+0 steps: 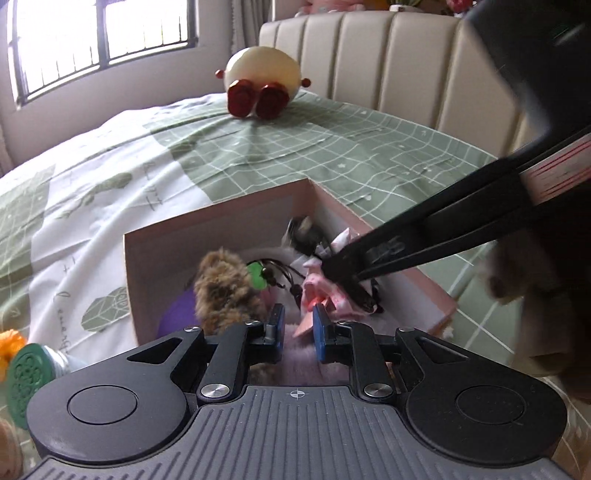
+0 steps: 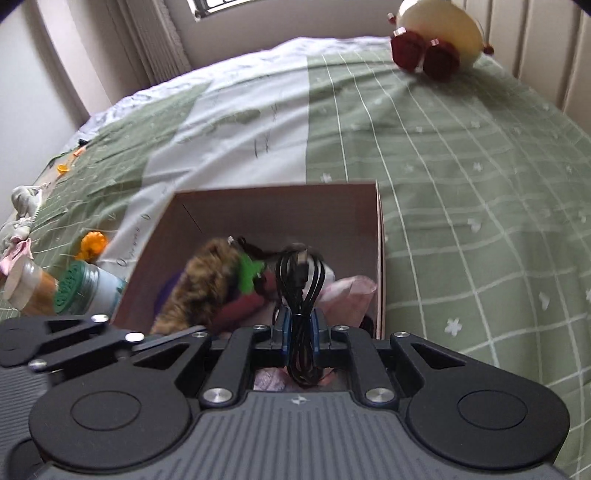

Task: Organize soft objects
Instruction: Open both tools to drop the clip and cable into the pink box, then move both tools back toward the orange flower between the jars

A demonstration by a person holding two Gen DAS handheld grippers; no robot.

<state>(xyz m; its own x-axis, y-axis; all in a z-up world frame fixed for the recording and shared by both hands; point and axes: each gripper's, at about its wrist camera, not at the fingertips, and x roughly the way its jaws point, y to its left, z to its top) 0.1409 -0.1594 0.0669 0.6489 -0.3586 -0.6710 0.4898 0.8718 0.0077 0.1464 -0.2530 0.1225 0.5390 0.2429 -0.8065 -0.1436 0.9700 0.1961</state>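
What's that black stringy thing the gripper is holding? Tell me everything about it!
It is a black cable, thin and rubbery-looking, wound into a long bundle of loops with a plug end showing at the top. The right gripper pinches it upright between its blue pads. It hangs over the open pink box, just above the soft toys inside.

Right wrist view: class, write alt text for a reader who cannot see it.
The right gripper is shut on a bundled black cable, held over an open pink box on a green and white bedspread. The box holds a brown furry toy and pink fabric; a cream plush toy sits far back.
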